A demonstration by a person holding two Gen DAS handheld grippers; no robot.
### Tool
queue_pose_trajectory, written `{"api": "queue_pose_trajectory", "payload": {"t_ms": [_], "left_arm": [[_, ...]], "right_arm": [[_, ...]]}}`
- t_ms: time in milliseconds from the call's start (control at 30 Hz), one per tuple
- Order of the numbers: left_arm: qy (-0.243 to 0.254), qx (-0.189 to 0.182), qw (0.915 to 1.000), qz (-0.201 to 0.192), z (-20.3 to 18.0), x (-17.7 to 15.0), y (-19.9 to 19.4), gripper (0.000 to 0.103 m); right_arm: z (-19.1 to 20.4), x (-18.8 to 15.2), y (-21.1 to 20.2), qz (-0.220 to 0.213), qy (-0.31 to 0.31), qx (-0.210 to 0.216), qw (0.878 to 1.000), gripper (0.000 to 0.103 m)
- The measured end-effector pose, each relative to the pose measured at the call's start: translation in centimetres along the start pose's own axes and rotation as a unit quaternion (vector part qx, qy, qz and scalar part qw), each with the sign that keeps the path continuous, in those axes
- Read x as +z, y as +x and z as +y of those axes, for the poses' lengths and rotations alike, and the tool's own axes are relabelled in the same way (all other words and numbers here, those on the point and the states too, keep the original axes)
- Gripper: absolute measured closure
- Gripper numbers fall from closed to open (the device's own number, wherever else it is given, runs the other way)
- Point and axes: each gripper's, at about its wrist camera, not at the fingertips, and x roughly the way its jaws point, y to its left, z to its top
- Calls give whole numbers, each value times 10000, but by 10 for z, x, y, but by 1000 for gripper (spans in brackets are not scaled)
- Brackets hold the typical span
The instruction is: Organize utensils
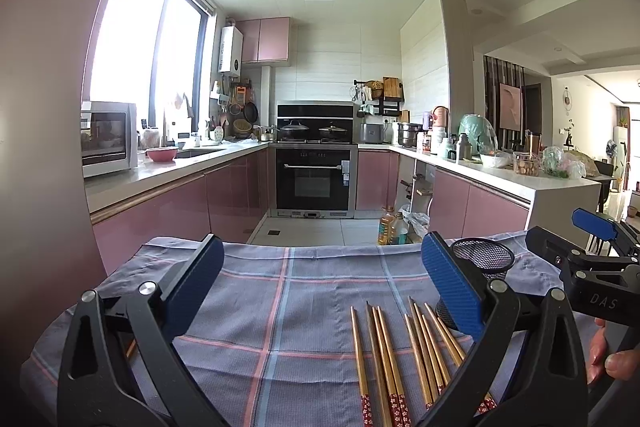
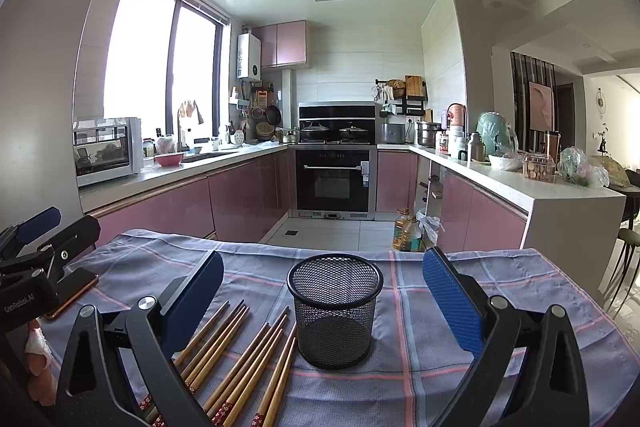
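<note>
Nothing is gripped yet: left gripper and right gripper both gape. Wooden red-ended chopsticks lie beside the right gripper's left finger, touching the black mesh cup between its fingers; next, probably pinch one chopstick.

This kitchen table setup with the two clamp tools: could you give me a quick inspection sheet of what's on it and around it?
Surface: table under a blue-grey checked cloth, a little wrinkled.
Job's things: bamboo chopsticks lie loose in a rough row, left of the black mesh cup, which stands upright and looks empty.
Clutter: a phone lies on the cloth at the left edge.
Grippers: left gripper open, holding nothing; right gripper open, jaws either side of the cup without touching it.
Cables: nothing seen.
Surroundings: pink kitchen cabinets, oven, crowded counters, oil bottles on the floor.
</note>
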Motion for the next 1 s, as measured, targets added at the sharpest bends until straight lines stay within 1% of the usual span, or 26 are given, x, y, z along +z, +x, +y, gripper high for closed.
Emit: {"api": "queue_pose_trajectory", "payload": {"t_ms": [1000], "left_arm": [[20,-15,10000,-74,0,5,-2,6]], "right_arm": [[1,-3,1,-9,16,-23,10000,7]]}}
